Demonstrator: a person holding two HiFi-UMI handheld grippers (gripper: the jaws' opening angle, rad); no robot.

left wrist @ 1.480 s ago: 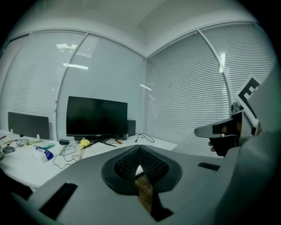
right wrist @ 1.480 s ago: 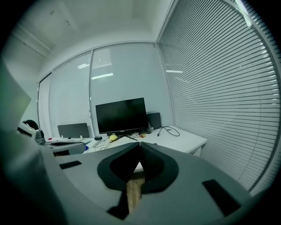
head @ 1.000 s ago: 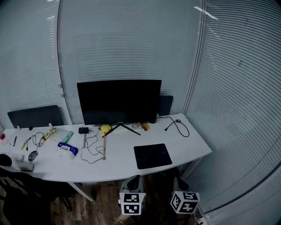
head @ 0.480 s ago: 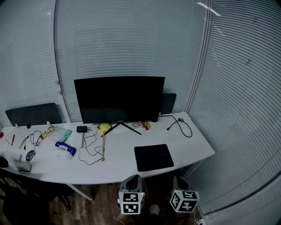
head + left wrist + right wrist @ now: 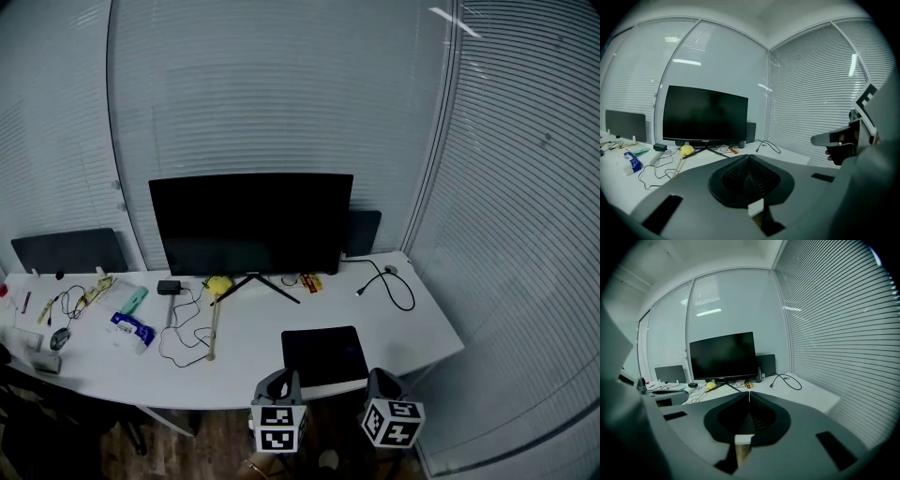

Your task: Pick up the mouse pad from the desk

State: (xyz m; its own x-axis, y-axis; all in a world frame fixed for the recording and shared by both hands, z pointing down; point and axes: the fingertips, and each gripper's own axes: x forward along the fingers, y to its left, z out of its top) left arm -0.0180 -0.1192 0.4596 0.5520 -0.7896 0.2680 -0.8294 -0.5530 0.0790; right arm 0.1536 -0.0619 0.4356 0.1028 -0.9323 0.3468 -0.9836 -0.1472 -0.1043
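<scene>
Pad (image 5: pixel 323 354) is seen flat at desk (image 5: pixel 412 323) front edge, just ahead of left gripper (image 5: pixel 280 378) and right gripper (image 5: pixel 382 375), fingers pressed together on nothing; unless parted first, the thin pad could be shoved along instead of gripped.

Left claw (image 5: pixel 280 377) and right claw (image 5: pixel 379 375) both scooted forward, now up against the tabletop (image 5: pixel 422 330) edge by the mouse pad (image 5: pixel 323 354).
</scene>
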